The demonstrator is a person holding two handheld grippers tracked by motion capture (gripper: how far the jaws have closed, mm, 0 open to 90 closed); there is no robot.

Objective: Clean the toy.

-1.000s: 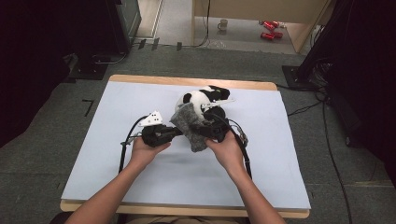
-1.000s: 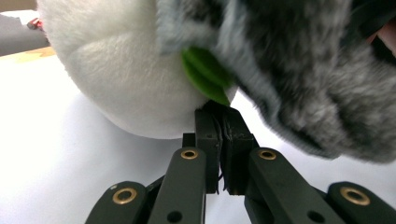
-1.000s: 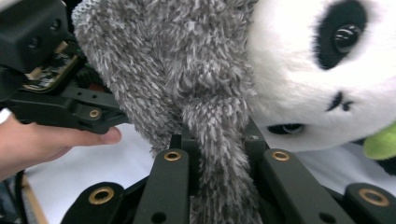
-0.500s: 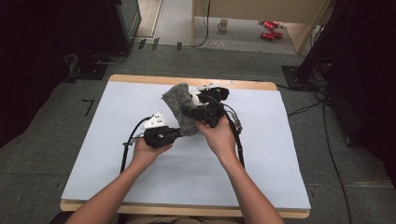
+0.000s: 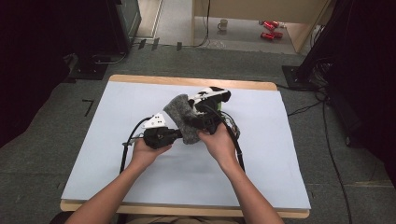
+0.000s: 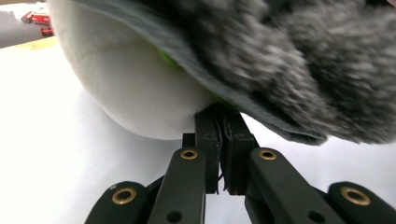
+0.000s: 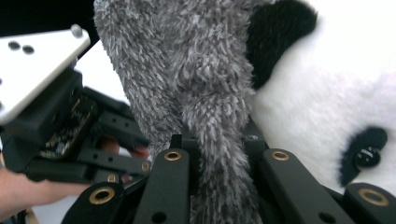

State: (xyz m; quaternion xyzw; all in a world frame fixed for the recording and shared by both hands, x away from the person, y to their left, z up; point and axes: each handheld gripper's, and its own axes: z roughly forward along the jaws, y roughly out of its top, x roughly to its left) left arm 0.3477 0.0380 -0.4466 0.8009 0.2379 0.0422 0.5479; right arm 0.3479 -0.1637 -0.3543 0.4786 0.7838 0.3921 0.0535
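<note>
Grey fuzzy cloth (image 5: pixel 183 116) drapes over a panda toy (image 5: pixel 211 96) just past the table's (image 5: pixel 93 158) centre, toward 12 o'clock. Left gripper (image 6: pixel 219 140) pinches its edge, jaws nearly together; right gripper (image 7: pixel 219 154) clamps its fur at 3 o'clock.

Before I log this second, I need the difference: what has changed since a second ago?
The grey fuzzy cloth has been lifted up and away over the panda plush, drawn by the right gripper. The left gripper stayed put; both stay clamped on the cloth.

Grey fuzzy cloth (image 7: pixel 196 88) beside panda plush (image 7: pixel 327 107)
</note>
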